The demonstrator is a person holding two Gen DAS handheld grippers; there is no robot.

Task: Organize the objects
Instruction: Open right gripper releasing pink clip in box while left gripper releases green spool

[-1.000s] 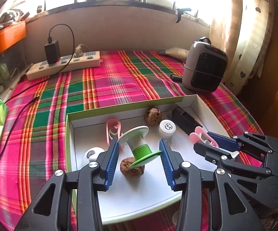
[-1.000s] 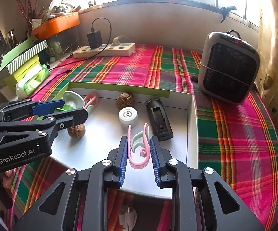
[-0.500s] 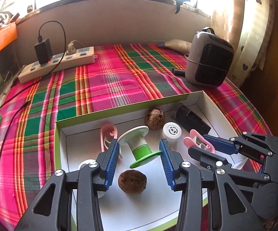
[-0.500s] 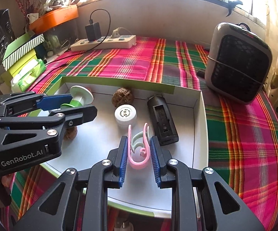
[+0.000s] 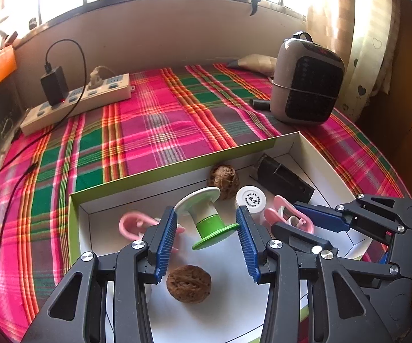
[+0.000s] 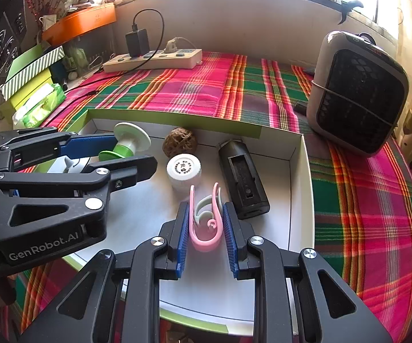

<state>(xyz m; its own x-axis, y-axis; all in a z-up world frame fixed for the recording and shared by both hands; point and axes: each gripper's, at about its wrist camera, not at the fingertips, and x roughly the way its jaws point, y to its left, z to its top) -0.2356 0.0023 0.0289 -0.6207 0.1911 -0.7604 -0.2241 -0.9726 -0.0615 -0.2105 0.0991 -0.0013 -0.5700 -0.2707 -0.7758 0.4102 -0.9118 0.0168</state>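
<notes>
Over the white box [image 6: 298,171] on the plaid-covered table [image 6: 206,91], we hold one thing in each gripper. Our left gripper [image 5: 206,228] has its fingers [image 5: 166,237] spread wide around the green and white spool [image 5: 206,218], which hangs tilted between them above the box floor; its rims seem to bear on the pads, though we cannot be sure how firmly. Our right gripper [image 6: 206,228] has its fingers narrow, squeezing the pink clip [image 6: 206,223] by its sides so that its open ends point forward.

Below lie two walnuts [image 5: 188,284], a white cap [image 6: 183,168], a black case [image 6: 243,183] and another pink clip [image 5: 134,224], all loose in the box.

To do this step well, we judge that each held thing should go to a bare patch of the box floor, clear of the walnuts, which would roll at a nudge. We should bring the spool low before we let it go, since a round rim set down tilted will wheel away. The squeezed clip may spring as it is freed, so we open slowly, and keep the two grippers from crossing, since they already sit close.
</notes>
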